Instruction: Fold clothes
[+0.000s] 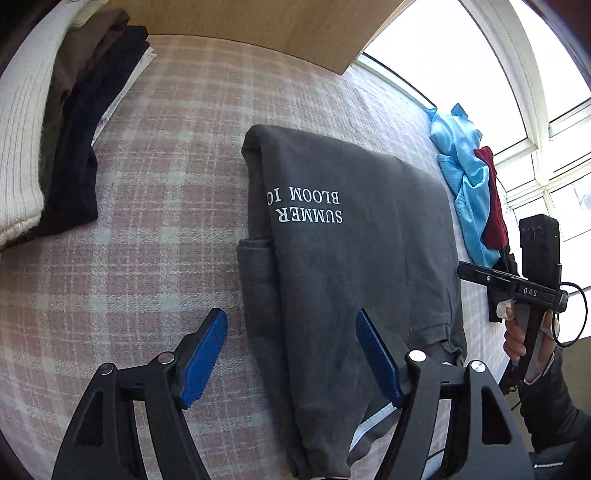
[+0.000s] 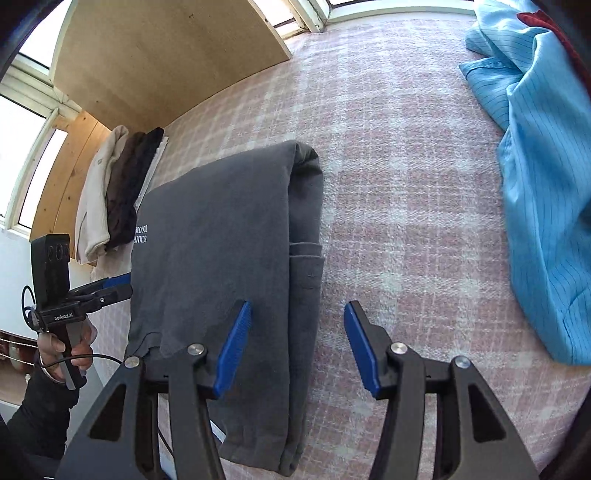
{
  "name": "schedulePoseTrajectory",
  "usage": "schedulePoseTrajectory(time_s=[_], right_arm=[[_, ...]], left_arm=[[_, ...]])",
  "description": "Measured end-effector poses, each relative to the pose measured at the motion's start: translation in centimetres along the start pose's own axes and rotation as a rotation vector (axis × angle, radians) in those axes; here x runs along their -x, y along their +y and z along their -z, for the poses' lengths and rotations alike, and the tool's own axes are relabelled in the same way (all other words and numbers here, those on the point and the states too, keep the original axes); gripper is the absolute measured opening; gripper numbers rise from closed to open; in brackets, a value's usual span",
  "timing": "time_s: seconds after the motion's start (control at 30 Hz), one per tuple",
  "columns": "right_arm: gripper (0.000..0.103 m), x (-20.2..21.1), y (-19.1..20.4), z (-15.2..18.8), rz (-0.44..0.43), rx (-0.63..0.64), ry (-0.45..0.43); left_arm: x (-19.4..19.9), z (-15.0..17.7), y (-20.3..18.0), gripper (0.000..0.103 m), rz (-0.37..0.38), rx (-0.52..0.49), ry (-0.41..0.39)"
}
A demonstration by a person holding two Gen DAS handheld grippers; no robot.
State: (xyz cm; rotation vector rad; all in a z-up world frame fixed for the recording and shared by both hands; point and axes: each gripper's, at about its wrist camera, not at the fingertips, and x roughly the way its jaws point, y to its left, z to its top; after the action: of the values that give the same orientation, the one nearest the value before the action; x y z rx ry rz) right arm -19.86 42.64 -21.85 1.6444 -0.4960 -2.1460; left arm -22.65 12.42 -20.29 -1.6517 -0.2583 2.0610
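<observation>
Lying folded on the plaid bed [image 1: 155, 192], the grey shirt [image 1: 351, 258] sits under both grippers' spread, empty fingers [image 2: 236, 347].

Non-task stuff only:
- Pink-and-white plaid cover [image 1: 166, 229] was spread over the whole work surface and filled most of both views. Flat, with no big wrinkles.
- Plain wooden board [image 1: 277, 26] stood upright at the cover's far edge, at 12 o'clock in the left wrist view and 10–11 o'clock in the right wrist view.
- Bright window [image 1: 461, 66] with a white frame [image 1: 524, 74] was at 1–3 o'clock in the left wrist view. Glass was blown out, nothing readable outside.
- Knotty pine panel [image 2: 70, 162] sat at 9 o'clock in the right wrist view, just beside the board.
- More white-framed panes [image 2: 22, 129] were further left of it.
</observation>
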Motion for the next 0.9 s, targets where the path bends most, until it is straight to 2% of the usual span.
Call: schedulePoseTrajectory(time_s=[0.17,0.57,0.67,0.7,0.73,0.8,0.83,0.9], right_arm=[[0.052,0.4,-0.1,1.5,-0.009,0.019,0.003],[0.059,-1.1,3.5,2.9,0.095,0.206,-0.018],[0.061,-1.3,4.3,3.2,0.116,0.258,-0.025],[0.06,-1.4,4.5,3.3,0.123,0.275,-0.028],[0.058,-1.5,4.8,3.4,0.128,0.291,-0.029],[0.051,-1.6,4.9,3.4,0.122,0.311,-0.024],[0.039,-1.7,4.9,3.3,0.095,0.308,-0.013],[0.028,-1.7,4.6,3.0,0.066,0.29,-0.005]], left_arm=[[-0.4,0.6,-0.6,0.07,0.004,0.006,0.01],[-1.6,0.6,-3.0,0.072,-0.01,-0.05,0.029],[-1.8,0.3,-2.9,0.056,-0.005,-0.045,0.026],[-1.9,0.3,-2.8,0.047,-0.003,-0.042,0.024],[-2.0,0.2,-2.7,0.03,0.0,-0.039,0.023],[-2.1,0.1,-2.5,0.022,0.013,-0.031,0.023],[-2.2,0.0,-2.3,0.019,0.024,-0.029,0.022],[-2.1,0.1,-2.0,0.016,0.038,-0.03,0.019]])
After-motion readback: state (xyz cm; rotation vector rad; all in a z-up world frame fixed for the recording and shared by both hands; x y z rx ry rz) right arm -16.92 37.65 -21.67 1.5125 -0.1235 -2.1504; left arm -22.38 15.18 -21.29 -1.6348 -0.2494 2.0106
